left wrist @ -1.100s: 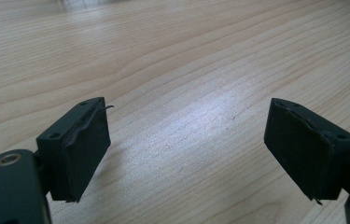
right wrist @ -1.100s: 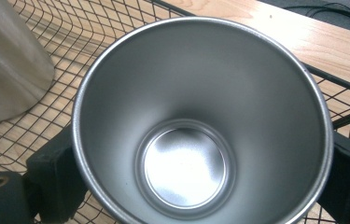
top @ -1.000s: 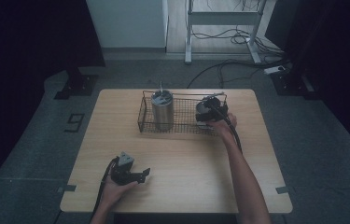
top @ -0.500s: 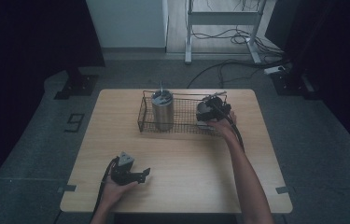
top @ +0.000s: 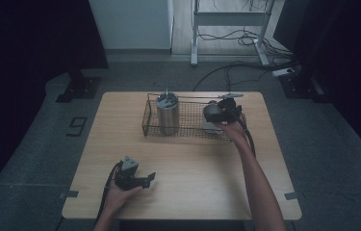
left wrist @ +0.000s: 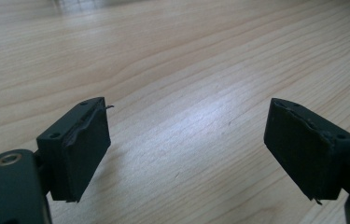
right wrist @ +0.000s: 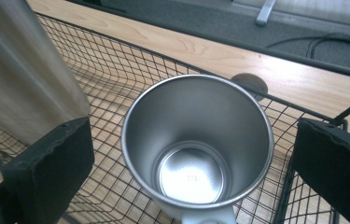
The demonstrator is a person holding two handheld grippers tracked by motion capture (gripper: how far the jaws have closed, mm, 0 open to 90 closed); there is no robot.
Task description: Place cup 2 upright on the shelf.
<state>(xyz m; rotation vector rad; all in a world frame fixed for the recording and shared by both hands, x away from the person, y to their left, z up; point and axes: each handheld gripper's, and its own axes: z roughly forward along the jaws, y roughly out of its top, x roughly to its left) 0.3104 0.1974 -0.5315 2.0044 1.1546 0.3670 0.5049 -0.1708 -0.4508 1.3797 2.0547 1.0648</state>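
Wooden table point(top: 192, 159) first, from the high view: we see a wire basket point(top: 187, 135) along its far edge, with a tall steel tumbler point(top: 167, 115) upright in the basket's left half. The right gripper point(top: 219, 111) hangs over the basket's right end. The left gripper point(top: 142, 180) rests in its hand near the front edge, towards the left corner, well apart from the basket.

From the left gripper view, we find its 2 jaws standing apart over bare wood, with nothing between them. That hand looks idle to us.

From the right gripper view, a steel cup point(right wrist: 196, 154) stands upright and empty on the mesh floor, just beside the tumbler and near the basket's right wall. The right jaws have just been opening; they now stand wide on either side of the cup, pads off its rim, so the cup is between them but not gripped.

We judge the placing done: both vessels sit in the basket. What is left, as far as we can see, is to draw the right gripper clear without knocking the cup. No other item waits on the table.
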